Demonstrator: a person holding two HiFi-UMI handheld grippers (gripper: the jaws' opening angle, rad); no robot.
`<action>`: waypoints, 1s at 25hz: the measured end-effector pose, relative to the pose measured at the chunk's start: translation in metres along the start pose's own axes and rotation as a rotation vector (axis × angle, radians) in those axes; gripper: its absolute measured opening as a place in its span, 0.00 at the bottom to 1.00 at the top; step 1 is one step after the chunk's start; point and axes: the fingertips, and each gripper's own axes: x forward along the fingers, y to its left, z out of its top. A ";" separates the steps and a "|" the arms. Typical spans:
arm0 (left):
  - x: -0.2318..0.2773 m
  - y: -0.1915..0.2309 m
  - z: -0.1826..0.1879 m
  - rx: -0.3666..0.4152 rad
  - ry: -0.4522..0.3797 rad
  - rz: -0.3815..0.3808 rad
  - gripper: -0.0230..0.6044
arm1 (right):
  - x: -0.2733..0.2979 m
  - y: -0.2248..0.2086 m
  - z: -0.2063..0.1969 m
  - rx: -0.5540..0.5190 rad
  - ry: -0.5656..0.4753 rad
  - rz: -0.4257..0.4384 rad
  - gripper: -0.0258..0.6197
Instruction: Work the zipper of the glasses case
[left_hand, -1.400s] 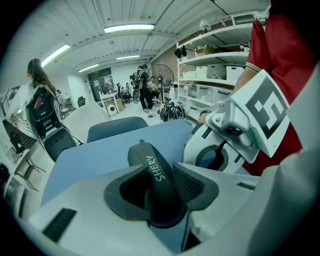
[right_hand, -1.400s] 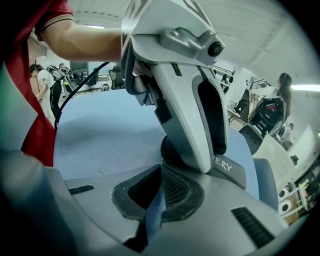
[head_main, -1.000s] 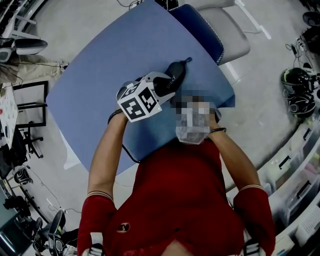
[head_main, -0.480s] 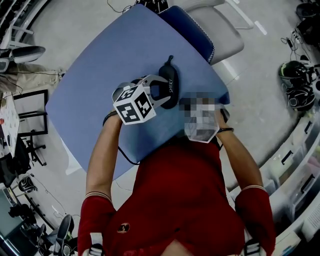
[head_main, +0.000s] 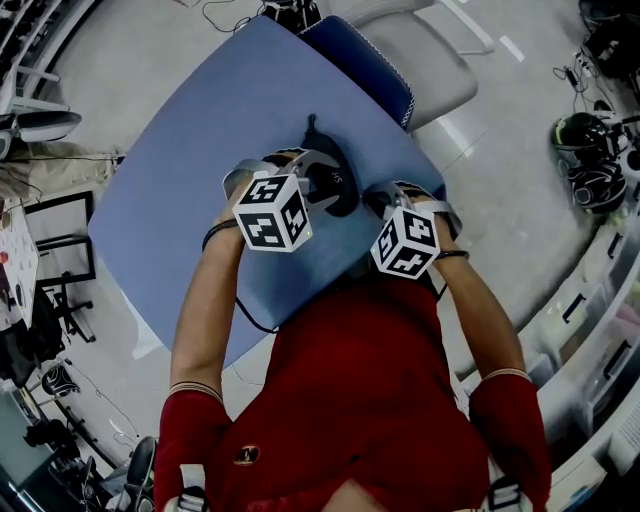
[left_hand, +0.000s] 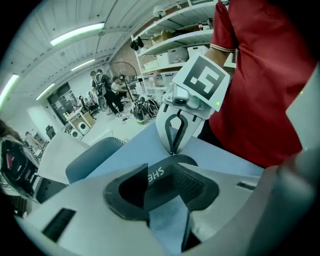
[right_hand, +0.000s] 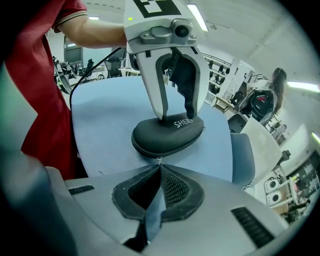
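Two tools meet on a black oval fabric glasses case (right_hand: 165, 137) near the blue desk's (head_main: 180, 190) near-right edge. My left tool (right_hand: 176, 116), half-open, clamps it. My right tool (right_hand: 159, 169), fully closed, touches the small metal zipper pull (right_hand: 159, 160). Best to pull along the seam.

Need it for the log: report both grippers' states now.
Left gripper: closed on the glasses case.
Right gripper: closed, tips at the zipper pull; grip on it unclear.
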 end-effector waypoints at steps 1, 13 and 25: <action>0.001 0.001 0.001 0.000 -0.005 -0.006 0.26 | 0.001 -0.001 -0.001 0.008 0.001 -0.001 0.04; 0.004 0.007 0.007 -0.076 -0.111 -0.021 0.21 | -0.003 0.006 -0.002 0.162 -0.021 0.003 0.04; 0.008 0.001 0.003 -0.057 -0.117 -0.012 0.12 | -0.008 0.027 0.010 0.218 -0.049 -0.021 0.04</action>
